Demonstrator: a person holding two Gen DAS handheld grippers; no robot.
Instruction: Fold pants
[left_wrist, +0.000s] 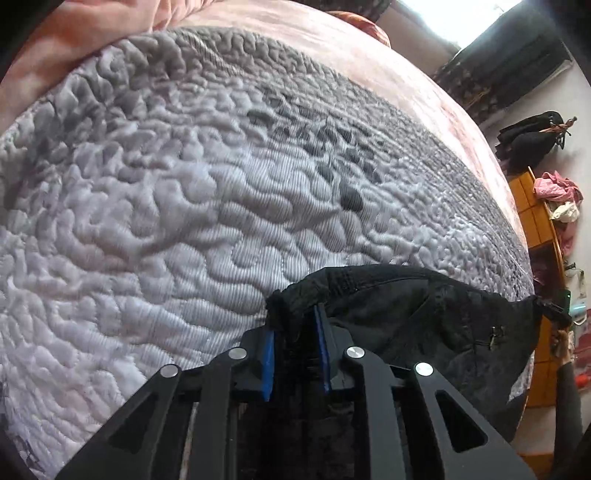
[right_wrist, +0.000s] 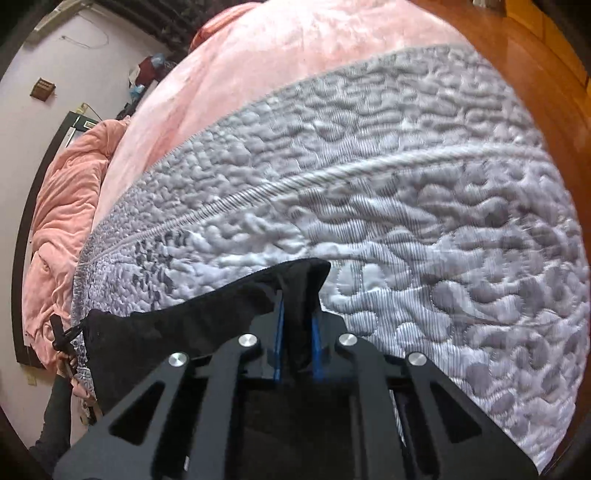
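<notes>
Black pants are held up over a grey quilted mattress, with one edge of the cloth stretched between the two grippers. In the left wrist view, the left gripper is clamped on a bunched corner of the pants, and the fabric is pinched between its blue pads. From there the cloth is spread away to the right, where a small metal clip or zip pull is seen on it, though it is too small to be named with certainty. In the right wrist view, the right gripper is closed on the opposite corner of the pants, and a fold of black cloth is drawn down between its blue pads. The fabric is carried off to the left from this corner, and at its far end the other gripper's black frame is glimpsed. The pants are kept above the mattress near its front edge; whether the lower part touches the surface cannot be told, since it is hidden by the gripper bodies. A pink blanket is spread over the far half of the bed, and a rumpled heap of pink bedding is piled at one side. A wooden shelf unit strewn with clothes is seen against the wall in the left view.
</notes>
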